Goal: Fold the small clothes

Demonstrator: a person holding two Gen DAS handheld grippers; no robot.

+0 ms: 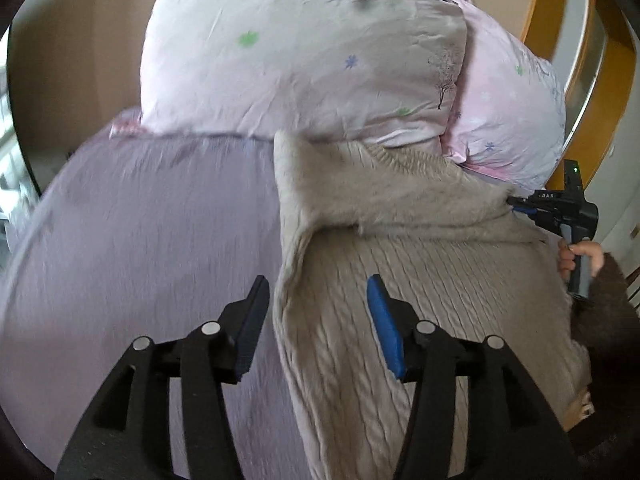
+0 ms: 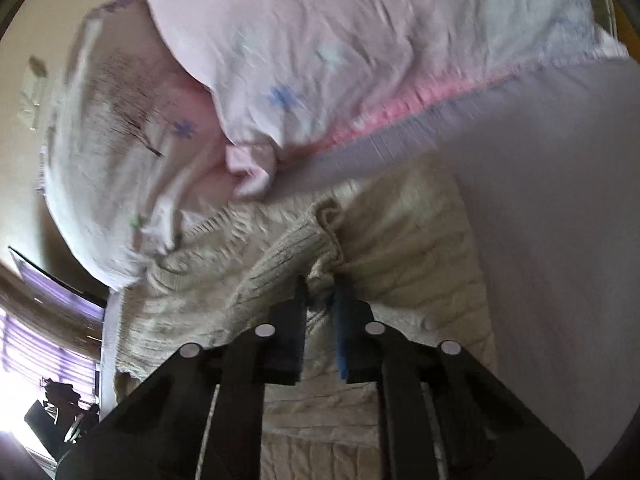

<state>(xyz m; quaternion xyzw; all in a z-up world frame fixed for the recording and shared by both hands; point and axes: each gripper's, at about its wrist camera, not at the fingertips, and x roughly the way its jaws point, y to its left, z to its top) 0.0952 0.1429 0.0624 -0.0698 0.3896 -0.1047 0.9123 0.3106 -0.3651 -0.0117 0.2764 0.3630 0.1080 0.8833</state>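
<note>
A beige cable-knit sweater [image 1: 420,280] lies on the lilac bed sheet [image 1: 140,240], its upper part folded over itself. My left gripper [image 1: 318,300] is open and empty, its fingers straddling the sweater's left edge from above. My right gripper [image 2: 320,296] is shut on a bunched edge of the sweater [image 2: 312,248] and lifts it. In the left wrist view the right gripper [image 1: 516,202] shows at the sweater's right corner, held by a hand [image 1: 580,256].
Two pink flowered pillows [image 1: 304,52] [image 1: 512,120] lean at the head of the bed behind the sweater. A yellow wooden frame [image 1: 548,4] stands at the far right. A window with blinds [image 2: 36,344] is at the left of the right wrist view.
</note>
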